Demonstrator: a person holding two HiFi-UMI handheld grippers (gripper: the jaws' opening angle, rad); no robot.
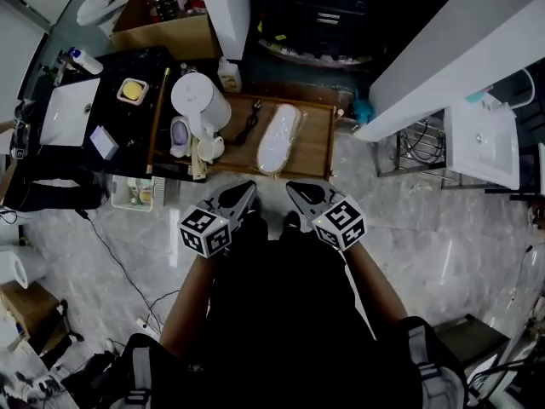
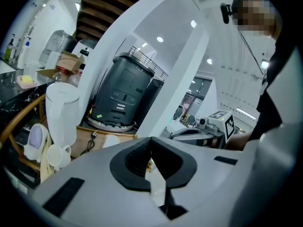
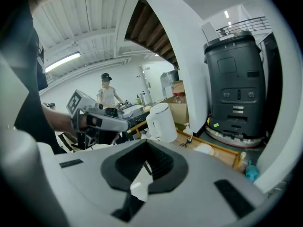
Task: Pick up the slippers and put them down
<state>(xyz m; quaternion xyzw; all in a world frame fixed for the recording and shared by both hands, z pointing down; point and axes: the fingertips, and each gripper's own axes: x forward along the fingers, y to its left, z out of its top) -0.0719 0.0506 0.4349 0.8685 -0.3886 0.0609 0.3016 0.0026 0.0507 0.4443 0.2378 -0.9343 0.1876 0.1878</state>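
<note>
Pale marble-patterned floor point(image 1: 443, 245) is filling the head view, with a low, shallow wooden tray point(image 1: 317, 147) sitting ahead of the person. One white slipper point(image 1: 279, 137), smooth and oval, is lying flat in the tray. Its long axis is running away from the person, the far end leaning slightly right; which end is the toe I cannot tell. Just left of it in the tray a black cable point(image 1: 249, 126) is lying, and a tall white kettle point(image 1: 201, 102) is standing upright at the tray's left end. Further left a glossy black bench point(image 1: 111, 113) is carrying a white rectangular sink point(image 1: 68, 113) and a square dish point(image 1: 132, 90) holding something yellow. Left tongs point(image 1: 249, 191) and right tongs point(image 1: 293, 189), grey with black ribbed pads, are hovering side by side near the tray's near edge, pointing towards it. Each pair is clenched tight with nothing between the pads, apart from the slipper.
</note>
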